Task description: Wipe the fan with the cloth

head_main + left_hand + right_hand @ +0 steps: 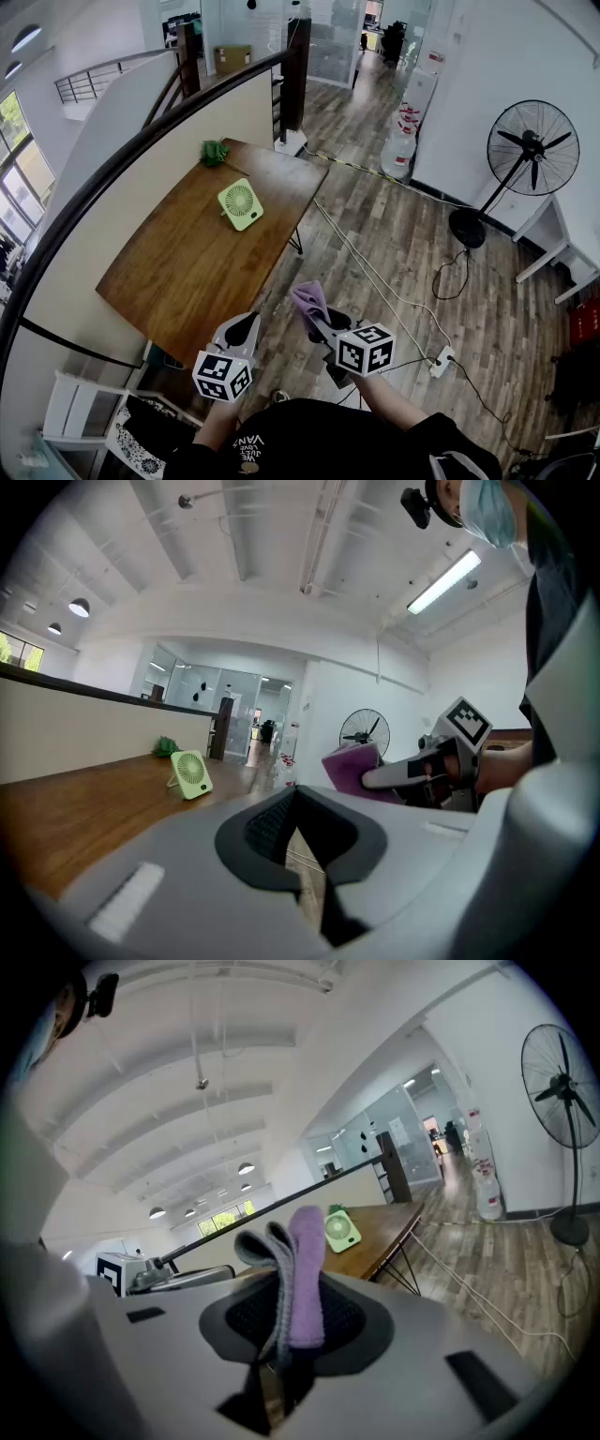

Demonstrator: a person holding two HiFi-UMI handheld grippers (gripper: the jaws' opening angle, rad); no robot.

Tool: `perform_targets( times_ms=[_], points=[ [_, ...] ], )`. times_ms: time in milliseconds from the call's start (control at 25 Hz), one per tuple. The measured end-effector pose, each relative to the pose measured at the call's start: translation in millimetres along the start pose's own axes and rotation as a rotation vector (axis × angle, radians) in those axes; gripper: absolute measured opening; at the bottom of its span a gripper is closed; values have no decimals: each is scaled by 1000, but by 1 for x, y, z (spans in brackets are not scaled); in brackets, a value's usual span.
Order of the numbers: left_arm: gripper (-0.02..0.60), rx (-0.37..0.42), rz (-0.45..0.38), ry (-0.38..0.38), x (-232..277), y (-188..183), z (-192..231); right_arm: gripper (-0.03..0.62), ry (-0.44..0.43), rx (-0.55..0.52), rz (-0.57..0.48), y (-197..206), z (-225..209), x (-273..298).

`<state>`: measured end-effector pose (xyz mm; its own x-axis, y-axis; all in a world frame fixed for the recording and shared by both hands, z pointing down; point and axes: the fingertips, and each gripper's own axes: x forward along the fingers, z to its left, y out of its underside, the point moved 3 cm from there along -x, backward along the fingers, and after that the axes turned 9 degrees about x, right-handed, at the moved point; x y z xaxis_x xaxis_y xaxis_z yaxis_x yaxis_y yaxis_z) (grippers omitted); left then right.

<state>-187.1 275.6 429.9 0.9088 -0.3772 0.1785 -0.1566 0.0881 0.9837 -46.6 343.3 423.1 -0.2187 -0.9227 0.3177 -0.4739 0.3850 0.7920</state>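
A small light-green desk fan [240,203] stands on the wooden table [178,272], tilted back on its stand; it also shows as the fan [190,773] and the fan [342,1230] in the two gripper views. My right gripper [314,314] is shut on a folded purple and grey cloth [309,299], which sticks up between its jaws as the cloth [298,1269]. My left gripper [246,328] is shut with nothing in it, at the table's near corner. Both grippers are well short of the fan.
A green crumpled object [215,152] lies at the table's far end. A low wall with a dark rail [141,131] borders the table's left side. A black pedestal fan [530,150] stands on the floor at the right, with cables [394,291] and a power strip [442,361] nearby.
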Motion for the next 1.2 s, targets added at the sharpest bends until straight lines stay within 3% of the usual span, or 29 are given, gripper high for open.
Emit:
perform_targets(
  times_ms=[360,600,1200],
  points=[
    [11,-19,5,-15,11,9,47,101,27,26,4,-4,-5,33],
    [11,-28,19,-60,42,14,60,101,25,36,25,-24,-38,55],
    [11,-139,14,-334,122,9,61,101,-166,-34,203,-88,-132,108]
  ],
)
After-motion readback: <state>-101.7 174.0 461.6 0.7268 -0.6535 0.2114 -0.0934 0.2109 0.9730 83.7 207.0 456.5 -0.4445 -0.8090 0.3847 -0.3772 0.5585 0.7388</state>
